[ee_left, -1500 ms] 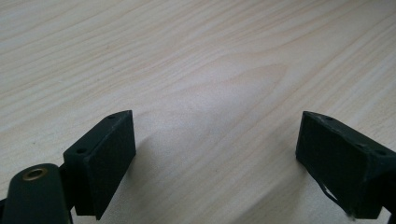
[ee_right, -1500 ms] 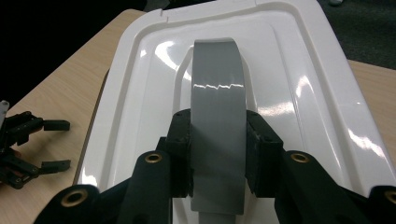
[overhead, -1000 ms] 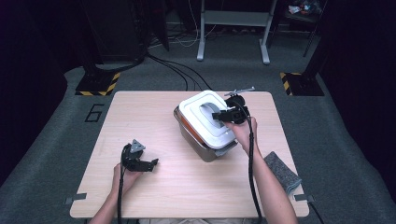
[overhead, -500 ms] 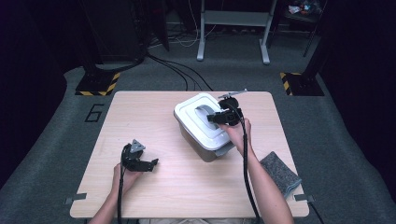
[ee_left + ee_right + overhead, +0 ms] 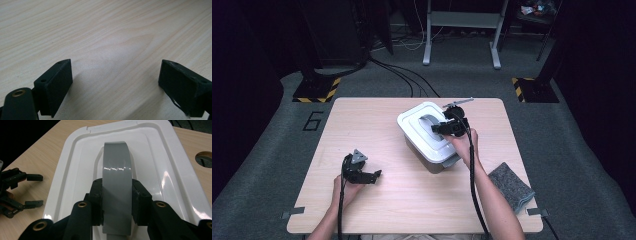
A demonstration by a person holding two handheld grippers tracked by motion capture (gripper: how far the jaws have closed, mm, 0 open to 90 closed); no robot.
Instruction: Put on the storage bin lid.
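- Landmark for every place below: the white lid (image 5: 428, 131) of the grey storage box (image 5: 432, 161), which sits on the wooden table (image 5: 412, 200) a little right of the table's middle.
- Left of the lid and nearer the person, the left gripper (image 5: 374, 175) is held in the person's left hand (image 5: 346, 189), low over bare wood and well apart from the box.
- In the left gripper view its 2 black jaws stand spread wide, with nothing between them; 1 of its fingers (image 5: 53, 86) shows at the lower left over plain wood grain.
- From the right gripper view the left gripper (image 5: 30, 190) shows beyond the lid's left edge, its jaws apart.
- On the lid itself, the grey handle (image 5: 117, 192) runs as 1 arched strap along the lid's middle, in a recess.
- The right gripper (image 5: 117, 202) is pinched on that handle: its 2 pads press on the strap's 2 side edges, near the end closest to the camera.
- In the high view the right gripper (image 5: 439, 128) sits over the lid's right part, held by the right hand (image 5: 463, 145).
- Right of the lid, at the table's near right edge, a grey cloth (image 5: 511, 187) lies well apart from the box.
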